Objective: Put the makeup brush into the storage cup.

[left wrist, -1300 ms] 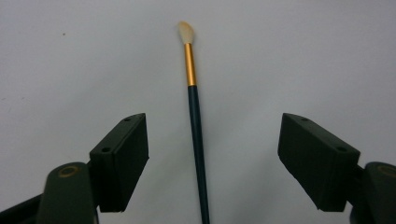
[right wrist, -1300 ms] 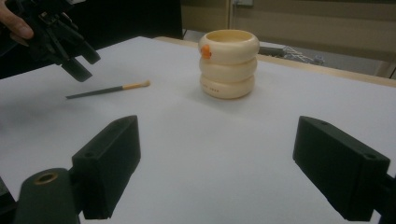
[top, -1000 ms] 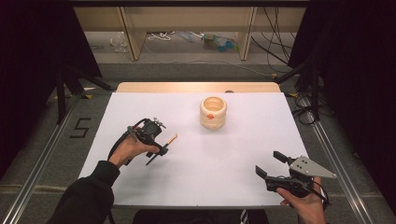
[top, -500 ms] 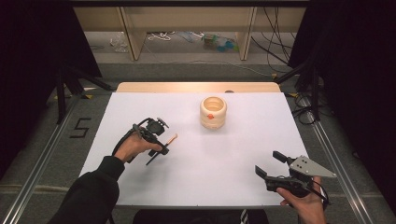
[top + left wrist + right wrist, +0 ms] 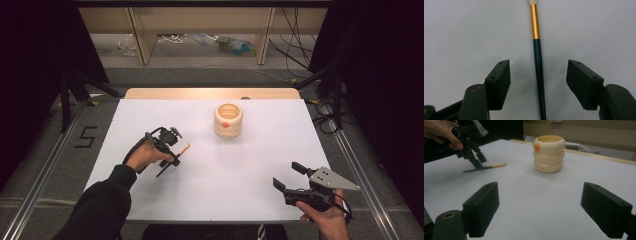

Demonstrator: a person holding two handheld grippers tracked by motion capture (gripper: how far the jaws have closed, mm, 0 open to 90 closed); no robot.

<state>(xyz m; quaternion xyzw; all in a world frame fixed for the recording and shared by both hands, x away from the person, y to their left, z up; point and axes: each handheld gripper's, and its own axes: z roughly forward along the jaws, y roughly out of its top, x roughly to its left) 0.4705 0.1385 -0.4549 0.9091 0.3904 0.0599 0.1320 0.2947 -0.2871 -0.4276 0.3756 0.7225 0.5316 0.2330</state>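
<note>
brush (image 5: 538,60): dark handle, gold ferrule, pale tip, flat on the white surface (image 5: 240,165)
cup (image 5: 228,120): cream, ribbed, upright, well apart

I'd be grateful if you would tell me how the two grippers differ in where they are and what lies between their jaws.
The left gripper is lowered over the brush, which lies on the white table between its jaws; the right gripper has bare table between its jaws. The left sits left of the cream holder; the right hangs near the table's front right. Both are open.
</note>
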